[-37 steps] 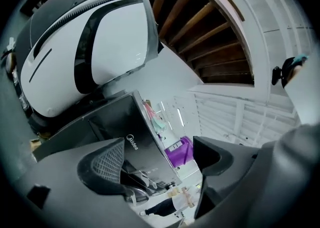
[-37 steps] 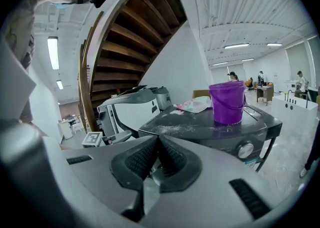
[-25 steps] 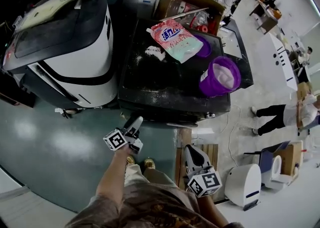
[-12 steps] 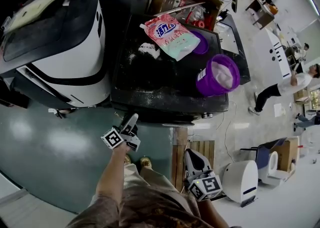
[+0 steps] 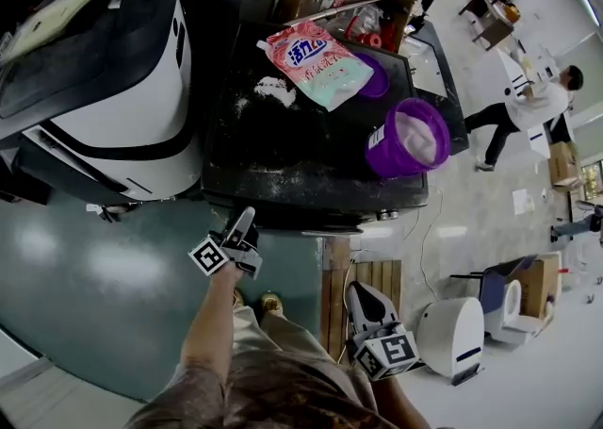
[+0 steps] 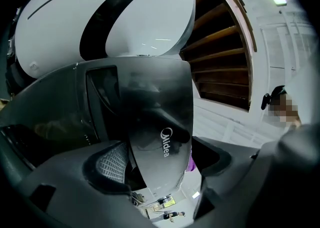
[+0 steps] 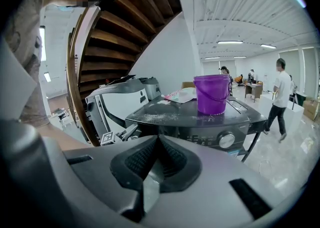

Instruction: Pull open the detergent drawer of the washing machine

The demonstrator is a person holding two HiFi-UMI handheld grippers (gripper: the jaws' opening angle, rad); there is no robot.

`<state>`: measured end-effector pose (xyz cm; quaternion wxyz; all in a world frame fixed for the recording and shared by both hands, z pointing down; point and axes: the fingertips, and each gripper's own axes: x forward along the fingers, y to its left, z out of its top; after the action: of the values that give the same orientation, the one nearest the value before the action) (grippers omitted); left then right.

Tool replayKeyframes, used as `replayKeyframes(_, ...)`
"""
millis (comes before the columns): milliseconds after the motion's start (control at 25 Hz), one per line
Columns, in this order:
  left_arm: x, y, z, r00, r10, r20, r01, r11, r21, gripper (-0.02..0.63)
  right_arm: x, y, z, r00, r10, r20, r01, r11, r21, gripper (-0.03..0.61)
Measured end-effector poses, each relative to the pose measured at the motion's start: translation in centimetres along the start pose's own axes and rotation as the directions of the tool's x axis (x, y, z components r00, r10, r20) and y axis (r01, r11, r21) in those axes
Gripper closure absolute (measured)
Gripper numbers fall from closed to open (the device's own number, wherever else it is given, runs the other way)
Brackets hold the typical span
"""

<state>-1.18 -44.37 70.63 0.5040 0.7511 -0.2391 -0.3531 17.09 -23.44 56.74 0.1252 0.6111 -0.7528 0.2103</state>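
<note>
Room, head view: green floor [image 5: 113, 267] under the dark washing machine [image 5: 311, 154]; left gripper [image 5: 245, 222] at its front upper corner; right gripper [image 5: 363, 297] hangs low, unneeded.
Left gripper view: jaws spread either side of the glossy Midea panel, apparently the detergent drawer [image 6: 160, 122] (contact unclear), placed to clamp and pull.
Right gripper view: jaws pressed together, empty.
</note>
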Motion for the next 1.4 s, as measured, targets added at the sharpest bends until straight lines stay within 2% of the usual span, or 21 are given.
replayKeyframes(200,0.1,0.0,0.1,1.000,-0.007,0.008,0.007,1.000,-0.006,0.208,-0.1,0.3,-0.3,1.000,0.005,0.007,-0.006,0.999,0.049,0.574)
replayKeyframes(280,0.1,0.0,0.2,1.000,-0.014,0.011,0.014,1.000,-0.007,0.232,-0.1,0.4,-0.4,1.000,0.010,0.009,-0.011,0.999,0.045,0.575)
replayKeyframes(560,-0.2,0.3,0.3,0.999,-0.022,0.033,0.023,1.000,-0.019,0.253,-0.7,0.7,-0.5,1.000,0.013,0.013,-0.013,0.999,0.031,0.574)
replayKeyframes(1400,-3.1,-0.8,-1.3,0.999,-0.009,0.050,0.012,0.999,-0.053,0.268,-2.1,2.4,-1.0,0.999,0.037,0.024,-0.038,0.999,0.031,0.574)
